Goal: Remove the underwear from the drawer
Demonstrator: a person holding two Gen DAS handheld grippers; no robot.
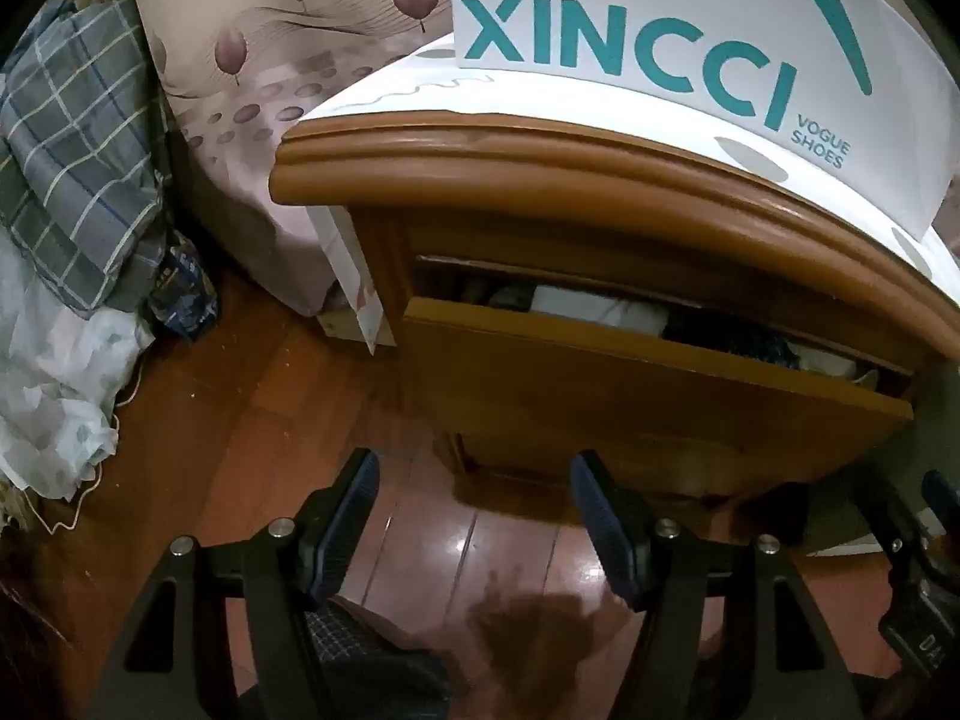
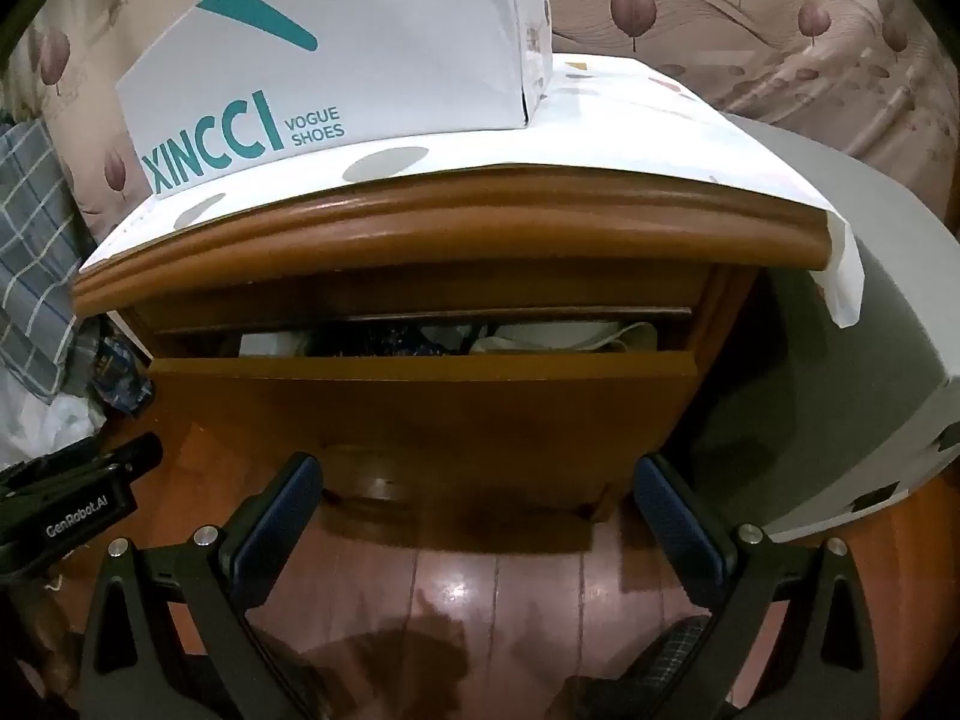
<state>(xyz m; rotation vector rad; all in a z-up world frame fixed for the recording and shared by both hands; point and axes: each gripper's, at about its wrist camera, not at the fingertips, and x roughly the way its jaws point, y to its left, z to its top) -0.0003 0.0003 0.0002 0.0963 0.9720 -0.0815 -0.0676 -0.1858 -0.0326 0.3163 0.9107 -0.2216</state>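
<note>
A wooden nightstand has its drawer (image 1: 630, 396) (image 2: 420, 402) pulled out a little. Through the gap I see white cloth (image 1: 594, 306) (image 2: 540, 336) and dark patterned cloth (image 1: 738, 342) (image 2: 372, 341); I cannot tell which piece is underwear. My left gripper (image 1: 474, 480) hangs open over the floor, below and in front of the drawer front, with nothing between its fingers. My right gripper (image 2: 477, 468) is wide open and empty, also below the drawer front. Each gripper shows at the edge of the other's view.
A white XINCCI shoe box (image 1: 660, 42) (image 2: 336, 60) stands on the dotted white cover on the nightstand top. Plaid fabric (image 1: 78, 150) and a white plastic bag (image 1: 54, 384) lie at the left. A grey box (image 2: 852, 372) stands right of the nightstand. Glossy wood floor (image 2: 498, 588) lies below.
</note>
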